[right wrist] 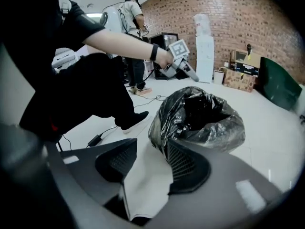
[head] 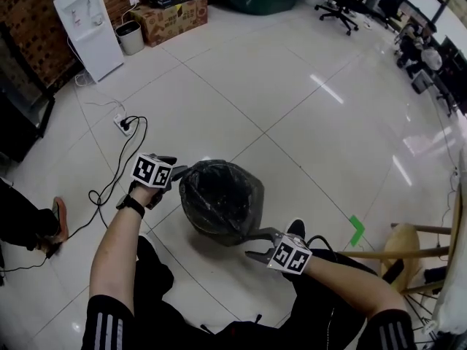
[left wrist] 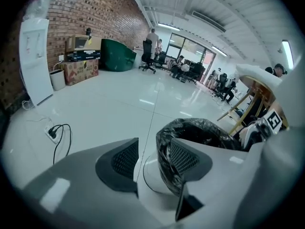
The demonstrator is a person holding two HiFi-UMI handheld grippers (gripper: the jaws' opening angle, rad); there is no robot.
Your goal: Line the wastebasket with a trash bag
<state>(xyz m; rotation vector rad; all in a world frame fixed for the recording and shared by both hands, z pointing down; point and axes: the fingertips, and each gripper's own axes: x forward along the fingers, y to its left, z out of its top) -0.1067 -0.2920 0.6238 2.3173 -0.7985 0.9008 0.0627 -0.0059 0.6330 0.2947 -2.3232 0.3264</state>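
Observation:
A white wastebasket point(left wrist: 153, 175) stands on the tiled floor between my knees, with a black trash bag point(head: 221, 199) draped over its rim and hanging into it. My left gripper point(head: 179, 172) sits at the bag's left edge. Its jaws are open, and the basket's wall and the bag's rim point(left wrist: 164, 147) show in the gap. At the near right of the basket is my right gripper point(head: 255, 243), also open. Between its jaws I see only the white basket wall point(right wrist: 145, 175), with the bag point(right wrist: 202, 118) just beyond its right pad. The left gripper point(right wrist: 192, 74) hovers above the bag's far rim.
A power strip with black cables point(head: 122, 125) lies on the floor to the left. A wooden stool point(head: 405, 248) stands at the right beside a green floor arrow point(head: 356, 230). Another person's shoe point(head: 58, 221) is at far left. A water dispenser point(head: 87, 20) and a cardboard box point(head: 179, 17) line the back wall.

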